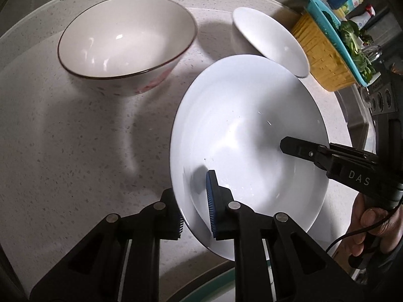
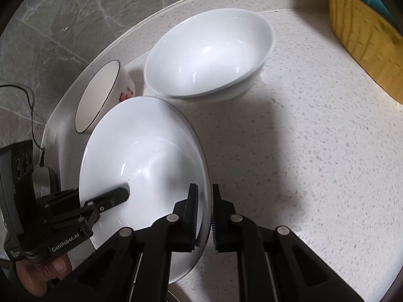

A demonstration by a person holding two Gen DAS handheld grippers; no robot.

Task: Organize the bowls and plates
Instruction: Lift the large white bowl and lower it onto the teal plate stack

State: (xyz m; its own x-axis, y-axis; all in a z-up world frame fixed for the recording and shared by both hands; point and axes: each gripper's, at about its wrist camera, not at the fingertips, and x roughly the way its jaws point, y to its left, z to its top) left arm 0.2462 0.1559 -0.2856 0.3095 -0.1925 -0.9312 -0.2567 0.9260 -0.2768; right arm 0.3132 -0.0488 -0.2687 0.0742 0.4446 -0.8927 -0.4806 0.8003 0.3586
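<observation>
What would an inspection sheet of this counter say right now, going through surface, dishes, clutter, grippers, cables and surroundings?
Surface: pale speckled counter, dry as far as visible.
Job's things: white deep plate, gripped at opposite rims; dark-rimmed bowl and plain white bowl stand upright behind it.
Clutter: yellow basket with teal tray holding greens; bottles beyond.
Grippers: left gripper and right gripper both shut on the plate's rim.
Cables: thin black cable by the left gripper's handle.
Surroundings: grey marbled wall.

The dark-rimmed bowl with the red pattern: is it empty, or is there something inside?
Empty. The dark-rimmed bowl stands upright on the counter, and its pale inside shows only reflections down to the bottom.
</observation>
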